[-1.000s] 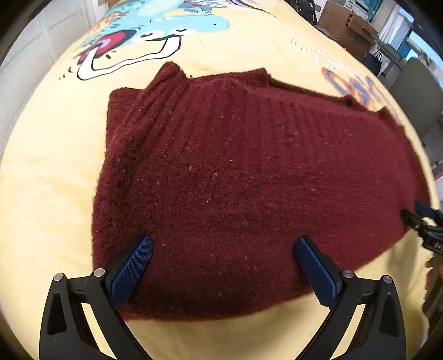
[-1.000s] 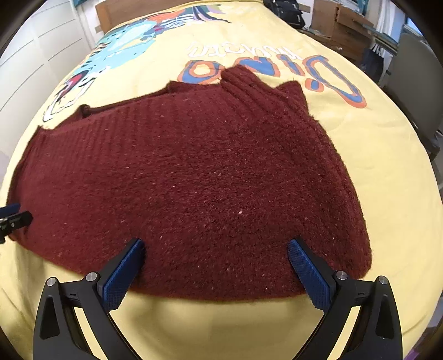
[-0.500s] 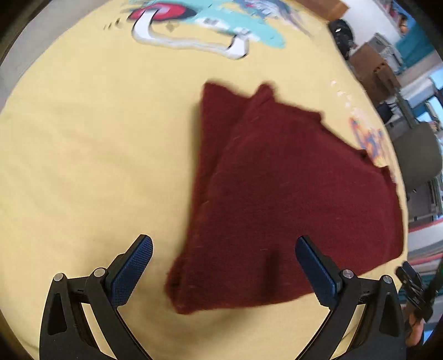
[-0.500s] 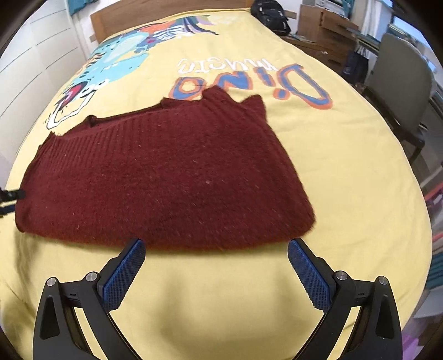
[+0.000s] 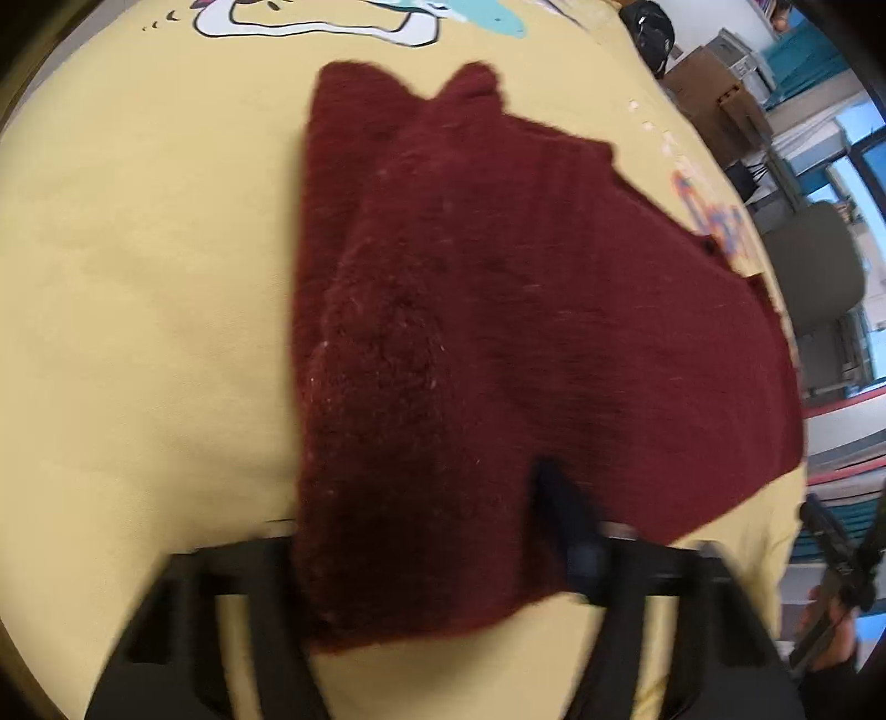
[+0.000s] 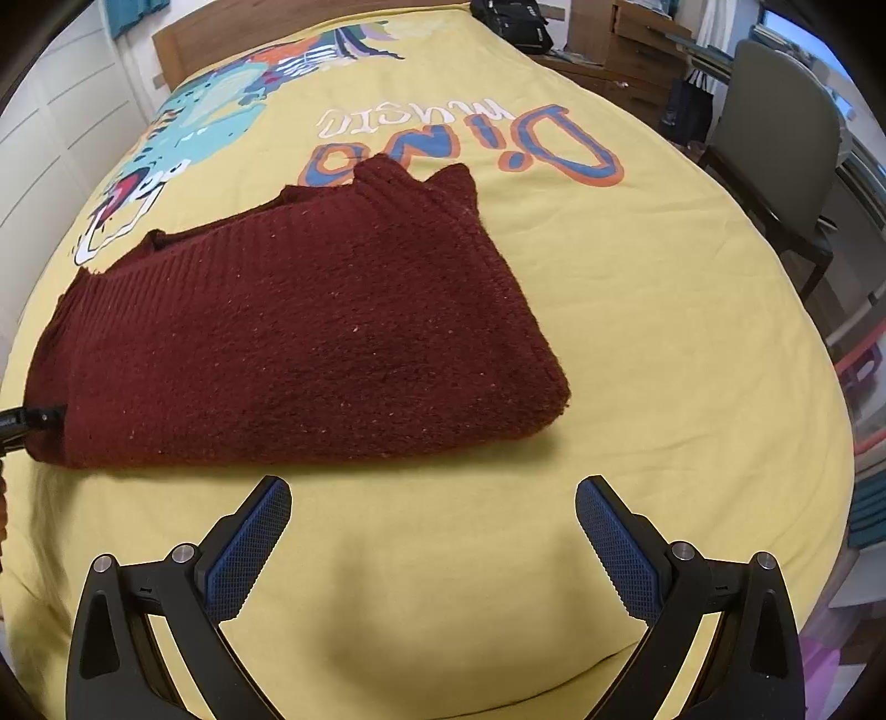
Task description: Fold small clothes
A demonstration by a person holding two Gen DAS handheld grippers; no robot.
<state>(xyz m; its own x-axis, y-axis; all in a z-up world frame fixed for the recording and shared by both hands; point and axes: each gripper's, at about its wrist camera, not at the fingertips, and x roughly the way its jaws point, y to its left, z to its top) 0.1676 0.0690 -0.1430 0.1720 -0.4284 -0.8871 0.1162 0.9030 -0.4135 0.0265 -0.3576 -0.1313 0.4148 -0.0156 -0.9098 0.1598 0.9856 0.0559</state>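
I see a dark red knitted sweater (image 6: 299, 332) lying folded on a bed, on a yellow bedspread (image 6: 664, 343) with a cartoon dinosaur print (image 6: 221, 111) and coloured lettering (image 6: 470, 144). In the right wrist view the sweater lies flat, its ribbed edge along the far side and two small points of fabric sticking up at the far end.

My left tongs (image 5: 437, 531) are at the near left corner of the sweater (image 5: 498, 332). Their jaws have just been closing, and the corner of the knit is between them: the fabric comes down over the left finger and hides it, and the right finger (image 5: 565, 515) presses into the wool from the other side. The view is blurred, but the tongs seem to be pinching this corner, and the cloth bunches up thick there. In the right wrist view the tip of the same tongs touches the left end of the sweater.

My right tongs (image 6: 432, 531) are spread wide and hold nothing. They hover over bare bedspread, just near the front edge of the sweater and apart from it.

Beside the bed on the right stands a grey chair (image 6: 786, 144), and behind it wooden furniture (image 6: 637, 50).
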